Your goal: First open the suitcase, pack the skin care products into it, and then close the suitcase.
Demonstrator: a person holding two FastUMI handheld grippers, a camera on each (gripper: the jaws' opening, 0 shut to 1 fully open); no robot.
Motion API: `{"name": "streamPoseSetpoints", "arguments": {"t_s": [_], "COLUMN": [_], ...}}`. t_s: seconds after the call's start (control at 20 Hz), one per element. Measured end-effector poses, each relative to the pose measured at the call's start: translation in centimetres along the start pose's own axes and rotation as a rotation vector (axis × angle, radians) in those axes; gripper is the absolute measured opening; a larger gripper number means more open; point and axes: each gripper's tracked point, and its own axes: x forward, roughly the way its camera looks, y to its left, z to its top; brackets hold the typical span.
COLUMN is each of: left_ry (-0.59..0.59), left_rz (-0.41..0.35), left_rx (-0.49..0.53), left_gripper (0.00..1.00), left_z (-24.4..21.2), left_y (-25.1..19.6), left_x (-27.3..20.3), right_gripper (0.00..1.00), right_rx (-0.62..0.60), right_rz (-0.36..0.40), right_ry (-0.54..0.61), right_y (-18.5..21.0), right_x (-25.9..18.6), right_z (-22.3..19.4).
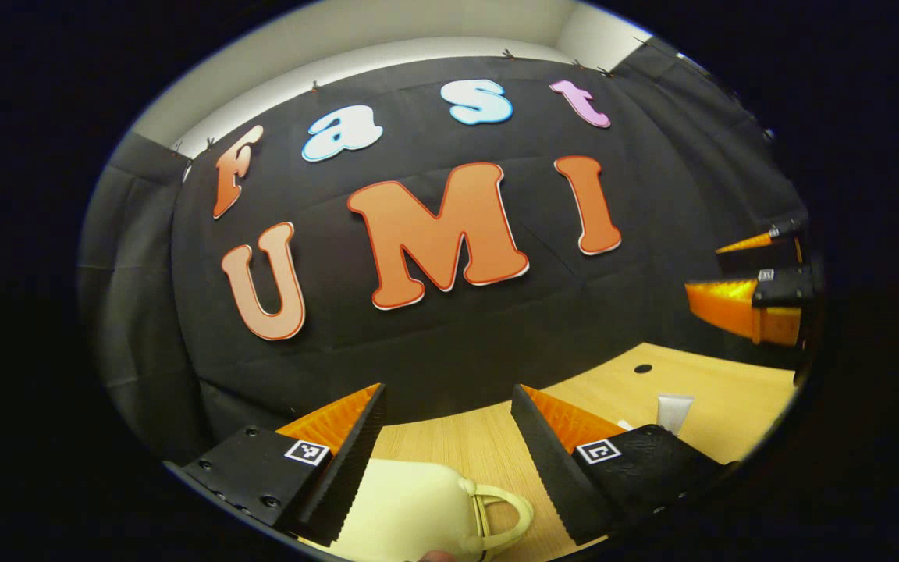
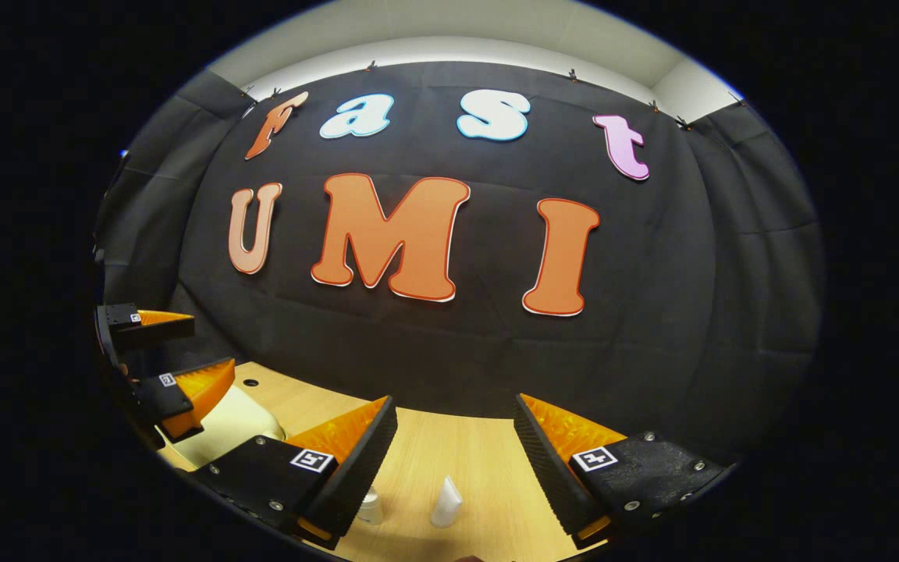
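Left gripper view: the left gripper [image 1: 447, 437] hangs above the wooden table [image 1: 481, 445], its fingers spread wide apart with nothing between them. Below and between them lies the pale cream suitcase [image 1: 410, 511], closed so far as can be seen, its looped handle [image 1: 508, 515] pointing right, resting on the table at the near edge. To the right, past the right-hand finger, a white tube [image 1: 674, 411] of skin care product lies on the table, well apart from the suitcase. A small dark hole [image 1: 643, 368] marks the tabletop farther back. At the far right edge the right gripper [image 1: 719, 273] shows in the air, fingers apart. Right gripper view: the right gripper [image 2: 455, 425] hovers over the table [image 2: 434, 453], fingers spread, holding nothing. Between and below them a white tube [image 2: 446, 502] rests on the wood, and just left of it, partly hidden by the left-hand finger, a small white bottle [image 2: 370, 507]. At the left edge the left gripper [image 2: 188, 347] hangs open above the suitcase [image 2: 235, 425].
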Motion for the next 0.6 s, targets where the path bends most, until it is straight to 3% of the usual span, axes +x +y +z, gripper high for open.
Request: {"name": "streamPoseSetpoints", "arguments": {"t_s": [0.3,0.6], "left_ry": [0.064,0.176], "left_rz": [-0.058,-0.169], "left_rx": [0.164,0.369], "left_gripper": [0.99,0.99], "left_z": [-5.3,-12.2], "left_y": [-2.9,-6.4], "left_x": [-0.2,-0.1], "right_gripper": [0.95,0.95], "right_rx": [0.007,0.009], "right_rz": [-0.052,-0.084], "right_ry": [0.033,0.067], "right_y": [-2.4,-3.9], "right_x": [0.0,-0.2], "right_z": [-1.4,-3.0]}}
